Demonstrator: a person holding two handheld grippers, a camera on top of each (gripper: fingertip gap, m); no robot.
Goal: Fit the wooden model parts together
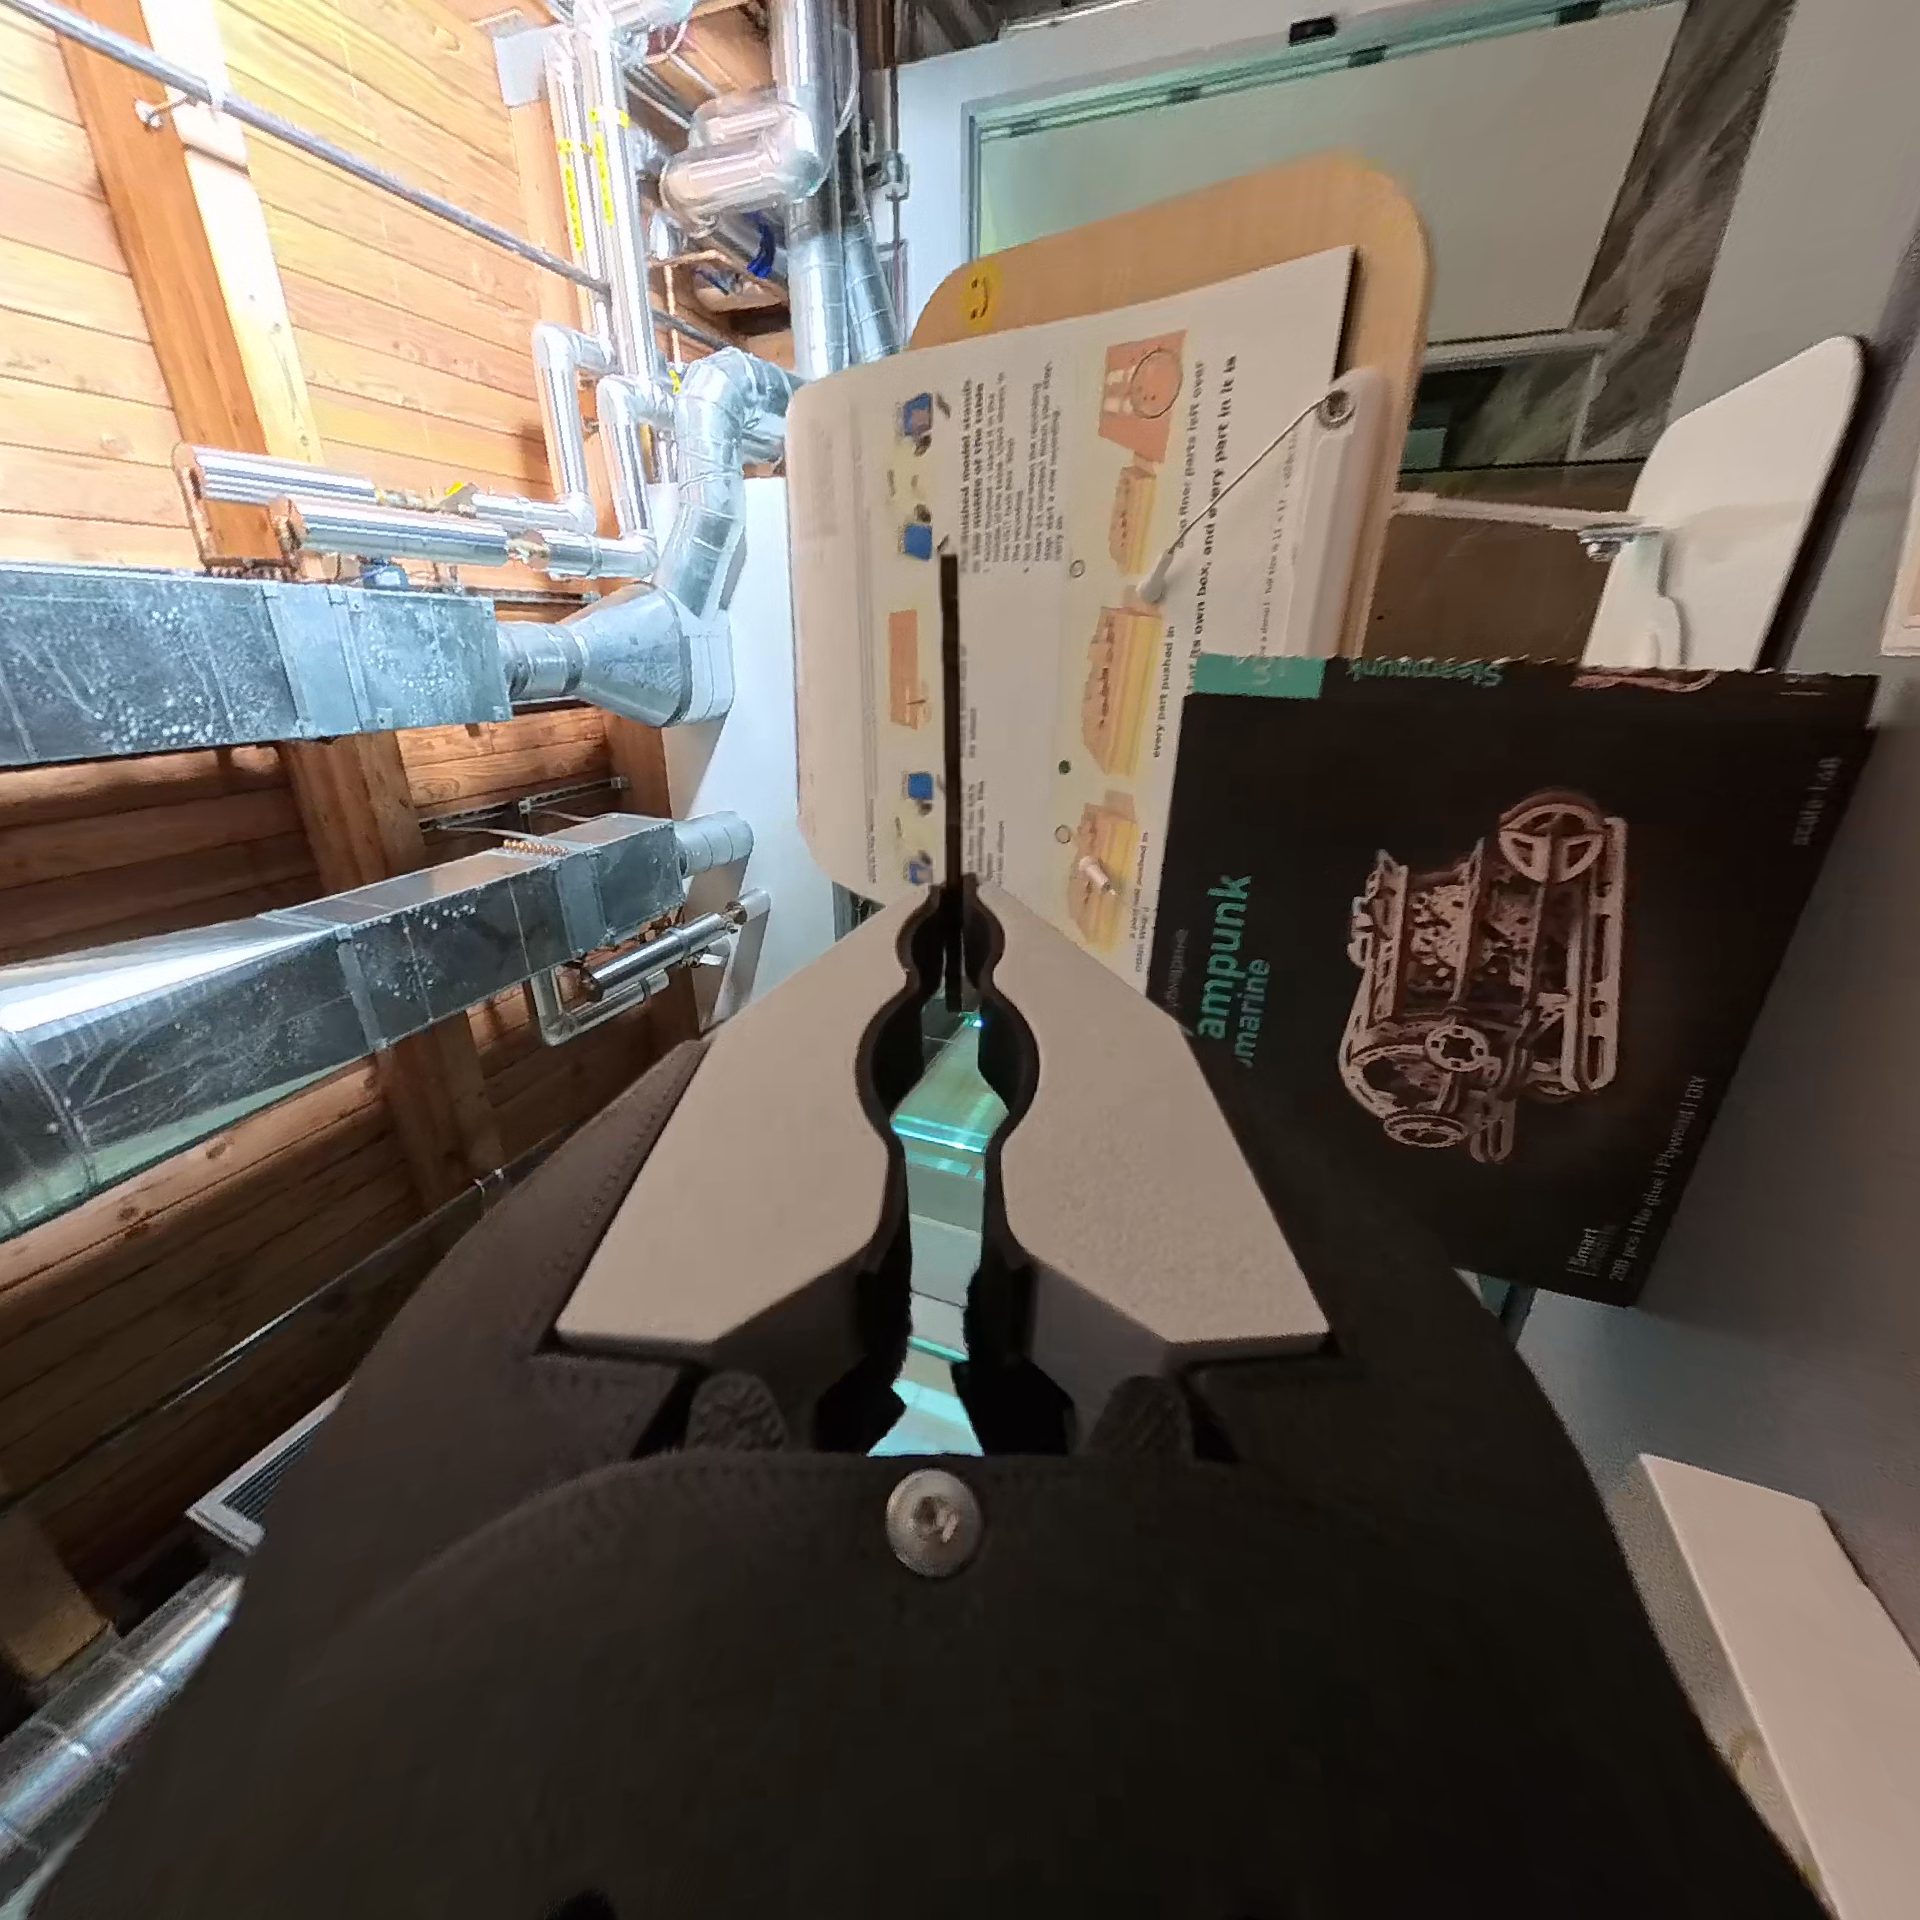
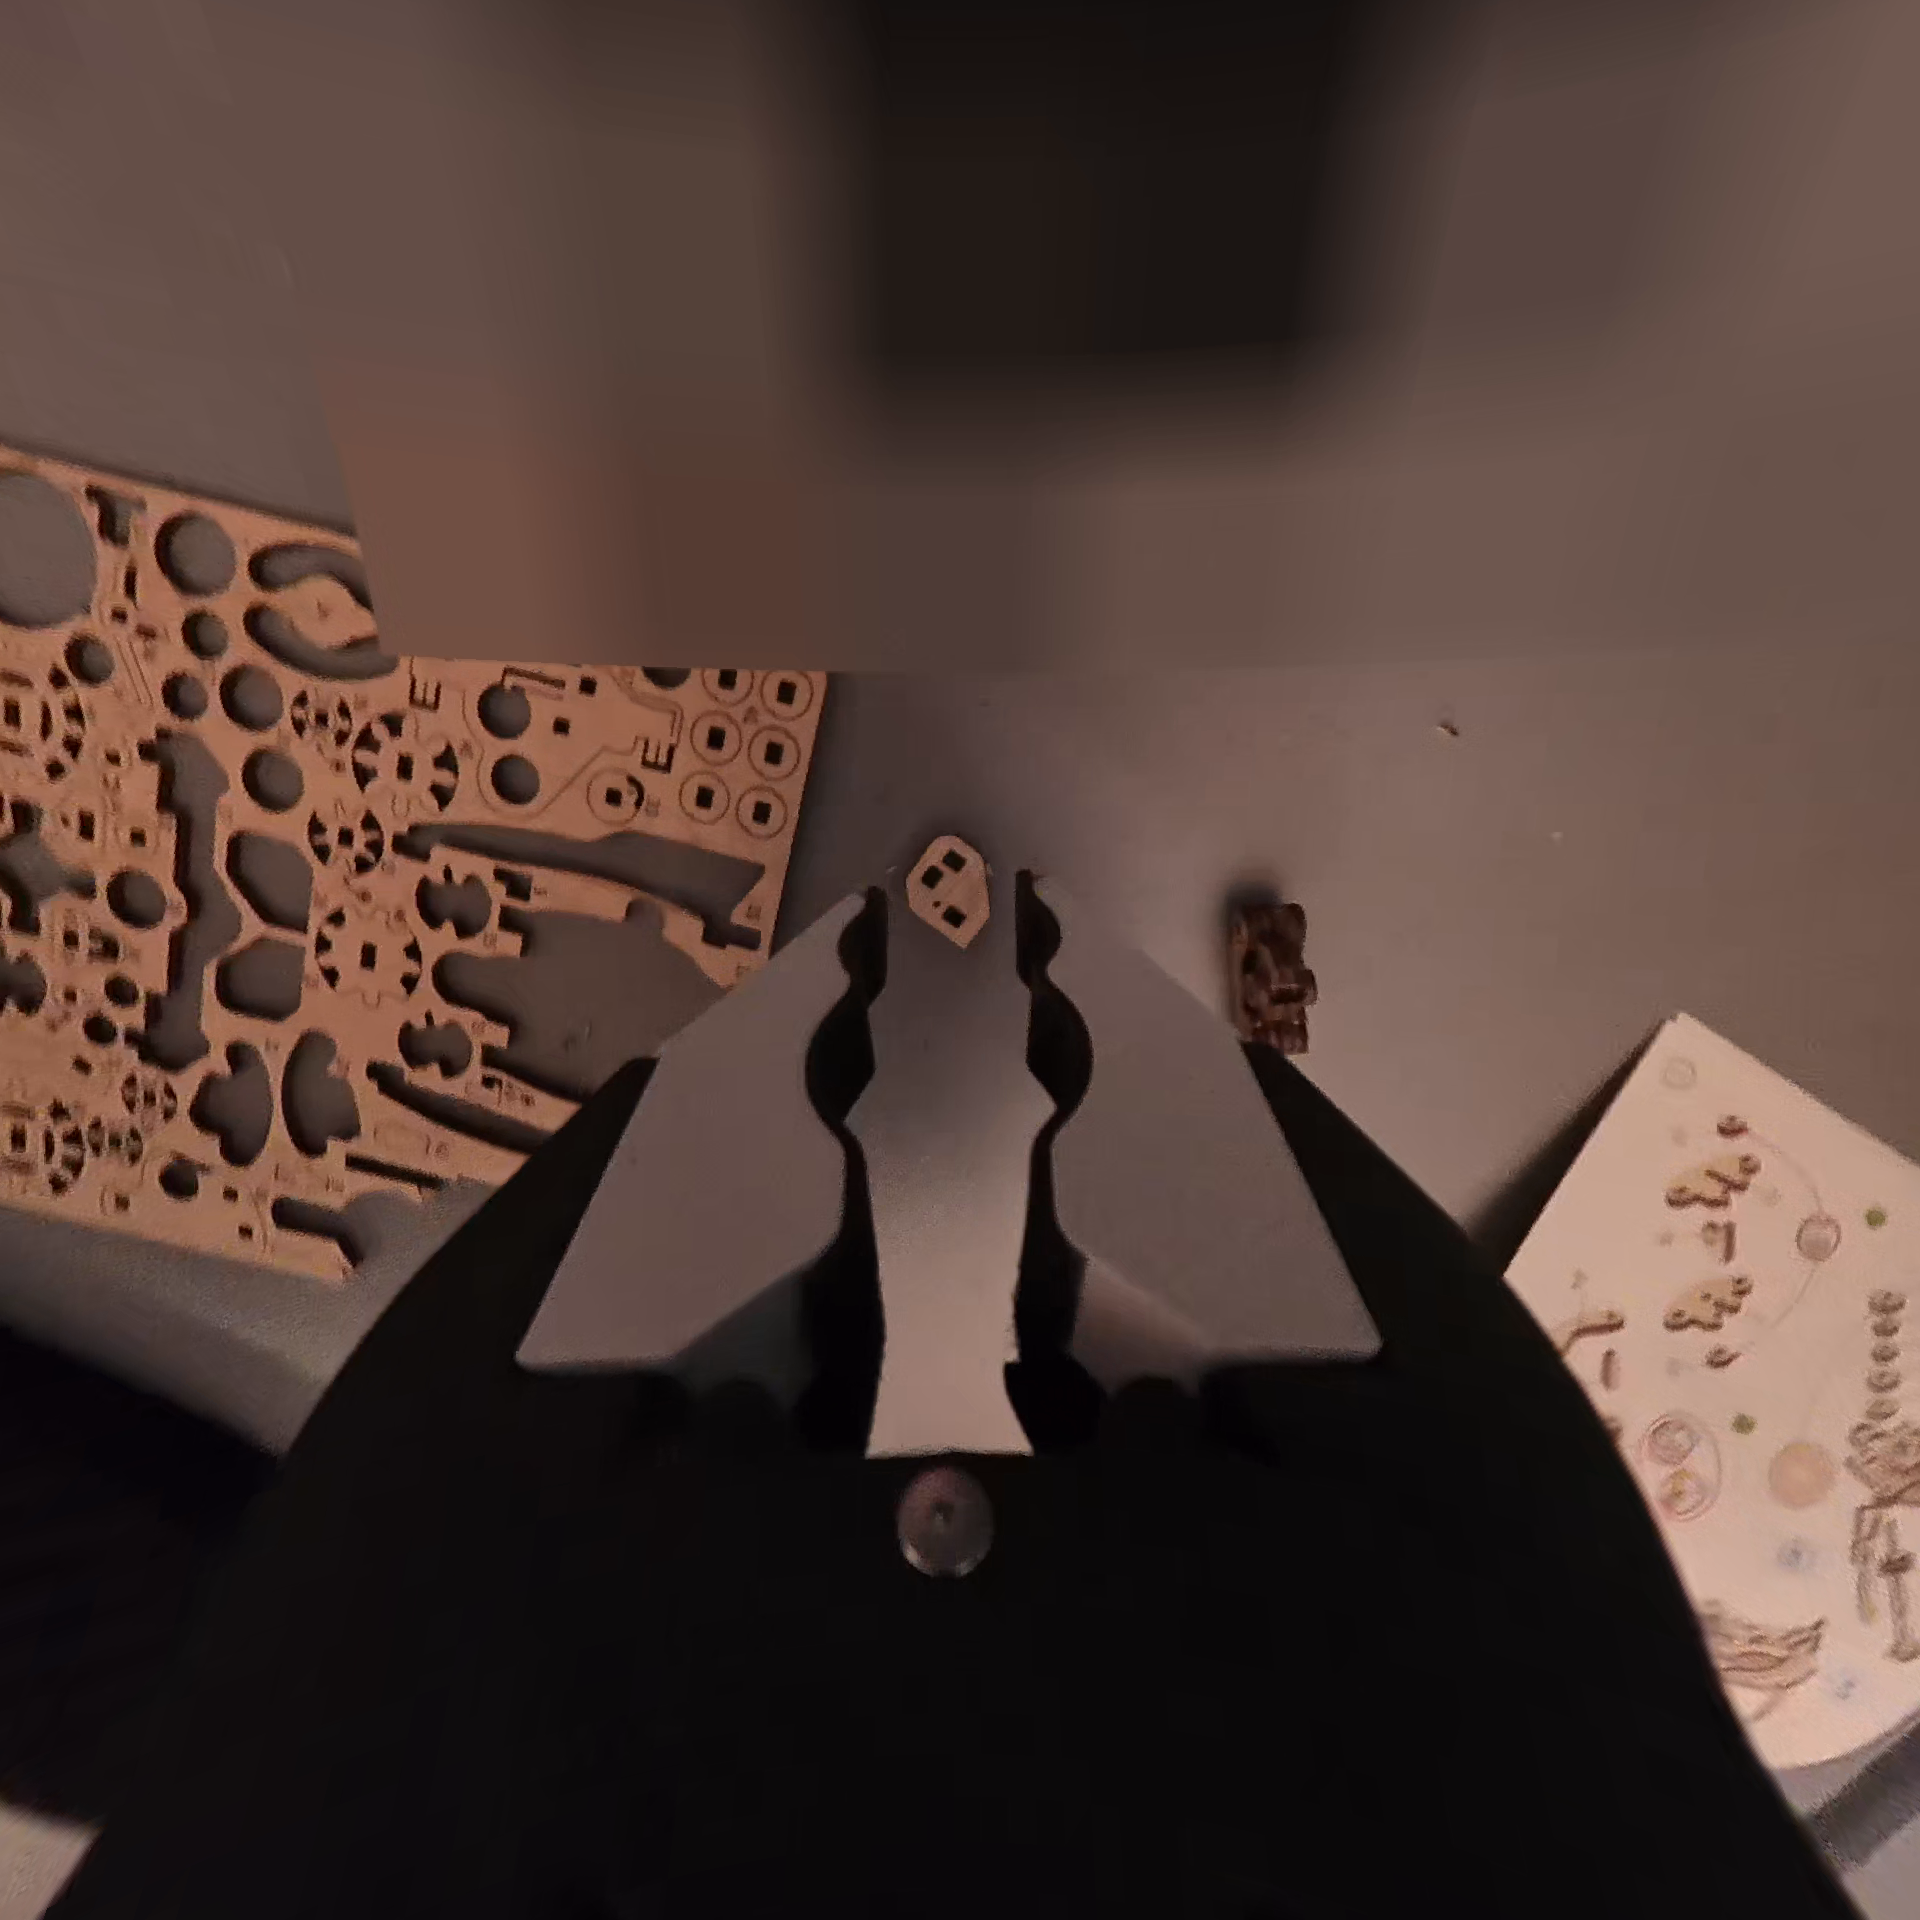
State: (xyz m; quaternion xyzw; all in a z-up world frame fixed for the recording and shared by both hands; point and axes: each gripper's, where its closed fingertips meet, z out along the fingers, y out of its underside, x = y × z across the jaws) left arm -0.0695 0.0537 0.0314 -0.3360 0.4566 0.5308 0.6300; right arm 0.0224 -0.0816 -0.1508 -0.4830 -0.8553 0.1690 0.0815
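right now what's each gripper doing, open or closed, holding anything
left gripper: closed on a thin dark flat piece seen edge-on.
right gripper: open, empty, fingertips either side of a small wooden part on the table.

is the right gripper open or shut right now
Open. In the right wrist view the right gripper has a clear gap between its fingers, with grey table showing through, and a small pale wooden piece lying loose between the tips.

My left camera saw a bright, evenly lit room, its pipes [image 1: 623, 436] bowed at the edges. My right camera was dim and soft; the table [image 2: 1403, 831] lay in brownish shadow.
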